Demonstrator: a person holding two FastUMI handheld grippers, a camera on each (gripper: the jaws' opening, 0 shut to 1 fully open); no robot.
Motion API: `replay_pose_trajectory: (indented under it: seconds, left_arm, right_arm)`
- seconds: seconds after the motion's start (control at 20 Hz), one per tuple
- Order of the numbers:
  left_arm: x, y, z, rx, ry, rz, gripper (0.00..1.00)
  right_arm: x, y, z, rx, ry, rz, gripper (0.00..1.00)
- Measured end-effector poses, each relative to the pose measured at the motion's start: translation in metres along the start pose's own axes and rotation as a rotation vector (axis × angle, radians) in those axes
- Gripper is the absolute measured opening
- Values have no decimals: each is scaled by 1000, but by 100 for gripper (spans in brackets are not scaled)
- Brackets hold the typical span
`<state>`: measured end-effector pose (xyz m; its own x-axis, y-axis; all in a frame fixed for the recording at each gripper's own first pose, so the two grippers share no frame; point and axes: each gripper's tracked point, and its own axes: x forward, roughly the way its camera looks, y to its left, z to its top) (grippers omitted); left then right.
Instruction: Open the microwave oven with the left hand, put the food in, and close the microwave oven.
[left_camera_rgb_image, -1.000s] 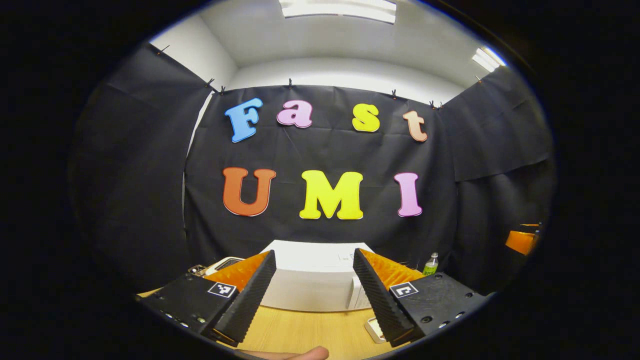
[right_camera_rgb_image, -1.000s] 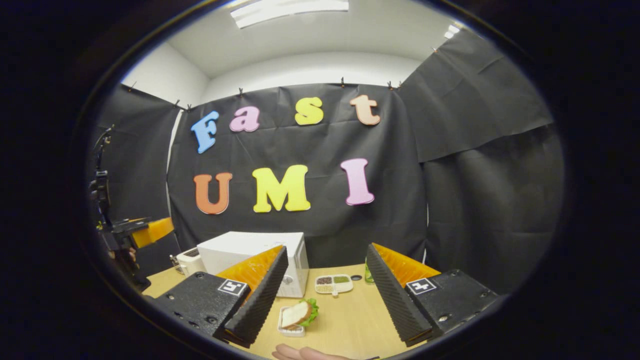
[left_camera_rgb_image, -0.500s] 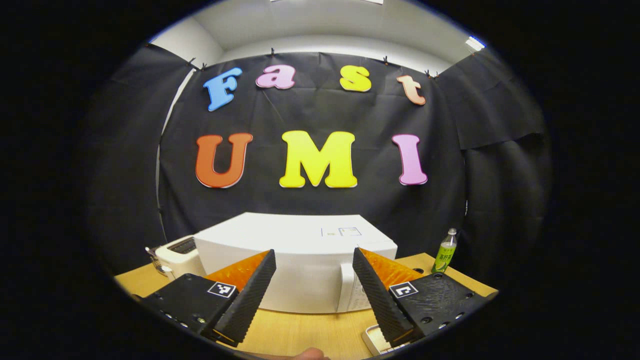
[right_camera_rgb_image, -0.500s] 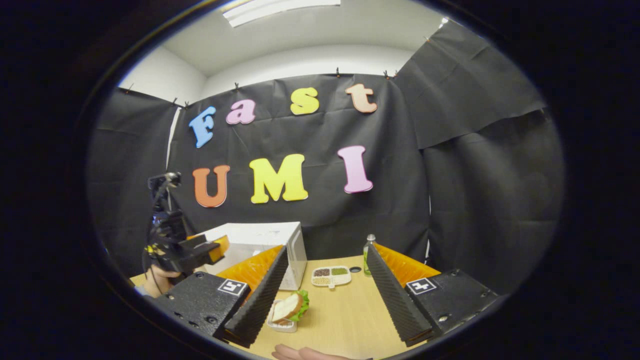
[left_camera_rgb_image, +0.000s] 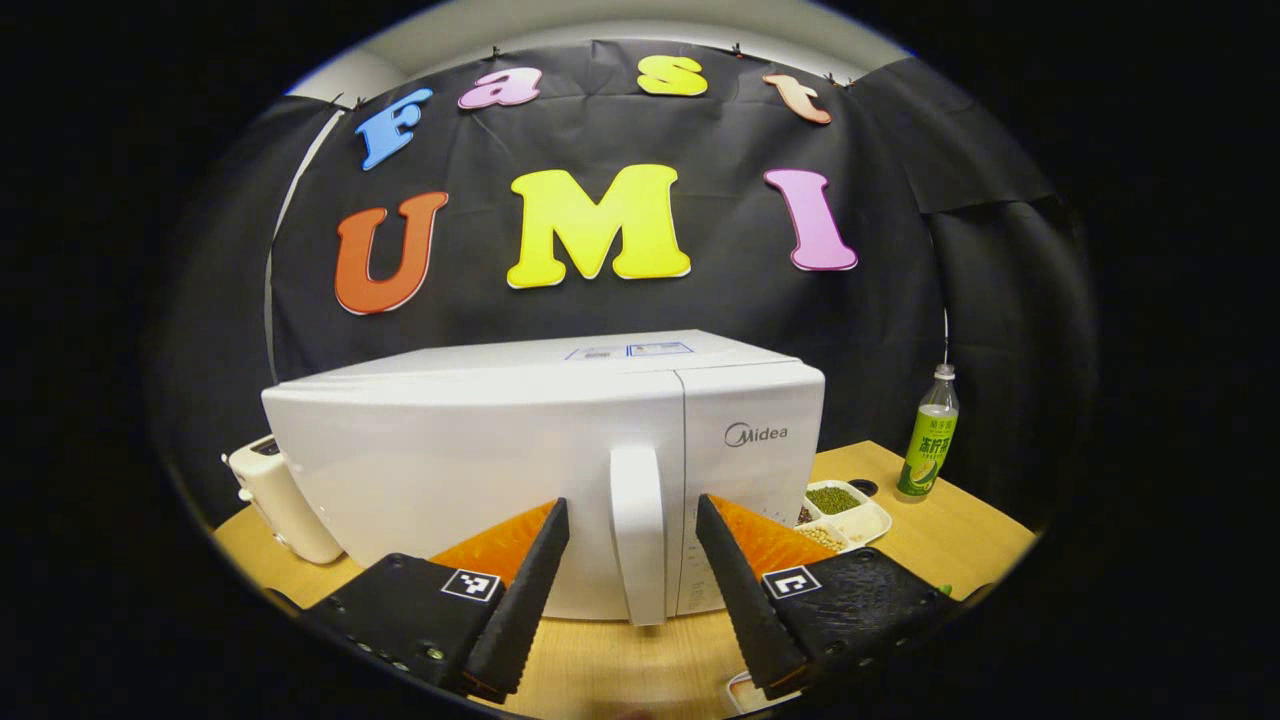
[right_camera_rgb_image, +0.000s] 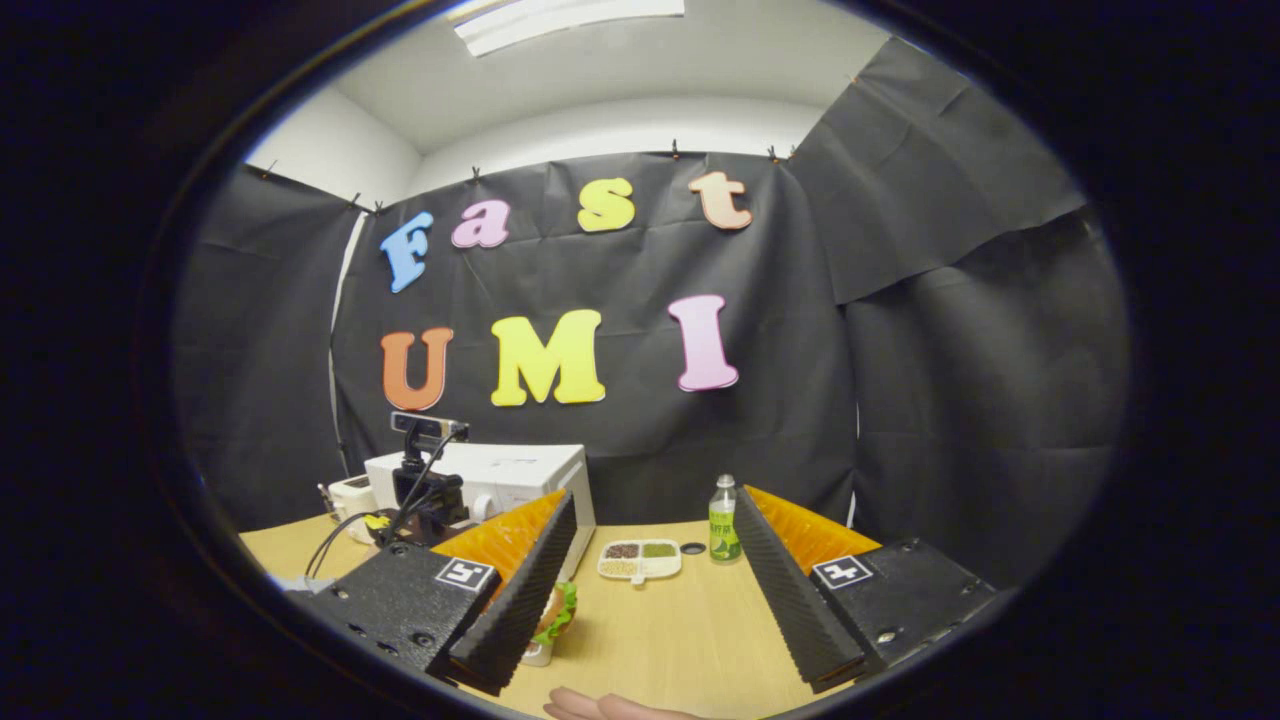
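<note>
The white microwave (left_camera_rgb_image: 470, 450) stands on the table with its door closed. Its upright handle (left_camera_rgb_image: 638, 530) lies in the gap between the fingers of my left gripper (left_camera_rgb_image: 630, 505), which is open and touches nothing. In the right gripper view the microwave (right_camera_rgb_image: 520, 470) is at the far left, with the left gripper's body and camera (right_camera_rgb_image: 425, 495) in front of it. My right gripper (right_camera_rgb_image: 654, 495) hangs open above the table with nothing in it. The food, a sandwich with lettuce in a small white dish (right_camera_rgb_image: 550, 612), sits half hidden behind its left finger.
A green bottle (left_camera_rgb_image: 928, 440) and a compartment tray of grains (left_camera_rgb_image: 835, 505) stand right of the microwave, and a cream toaster (left_camera_rgb_image: 280, 490) stands left of it. The wooden table (right_camera_rgb_image: 680, 640) runs toward me. Part of a hand (right_camera_rgb_image: 600, 707) shows at the bottom edge.
My left gripper has dropped and moved in close to the microwave, so the door handle now sits between its open fingers. The right gripper has barely moved; the sandwich slid behind its finger.
</note>
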<state>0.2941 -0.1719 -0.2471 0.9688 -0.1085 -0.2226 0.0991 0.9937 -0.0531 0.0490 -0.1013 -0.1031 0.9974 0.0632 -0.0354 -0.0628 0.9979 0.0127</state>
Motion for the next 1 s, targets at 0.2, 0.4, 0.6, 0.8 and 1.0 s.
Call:
replay_pose_trajectory:
  seconds: [0.2,0.4,0.6,0.8,1.0]
  left_arm:
    - [-3,-2,10,-41,-35,12,72]
    - [6,-4,8,-37,-19,-6,24]
    - [-4,-2,5,-52,23,-57,11]
    - [-22,0,7,-22,4,-84,11]
    - [-63,6,-4,-45,0,-147,10]
  right_arm:
    - [2,-14,-14,-2,17,-3,92]
    - [0,-24,-19,2,18,-13,92]
    - [-11,-28,-22,24,33,-26,92]
    - [-28,-33,-22,28,28,-37,100]
    - [-37,-45,-25,4,41,-78,100]
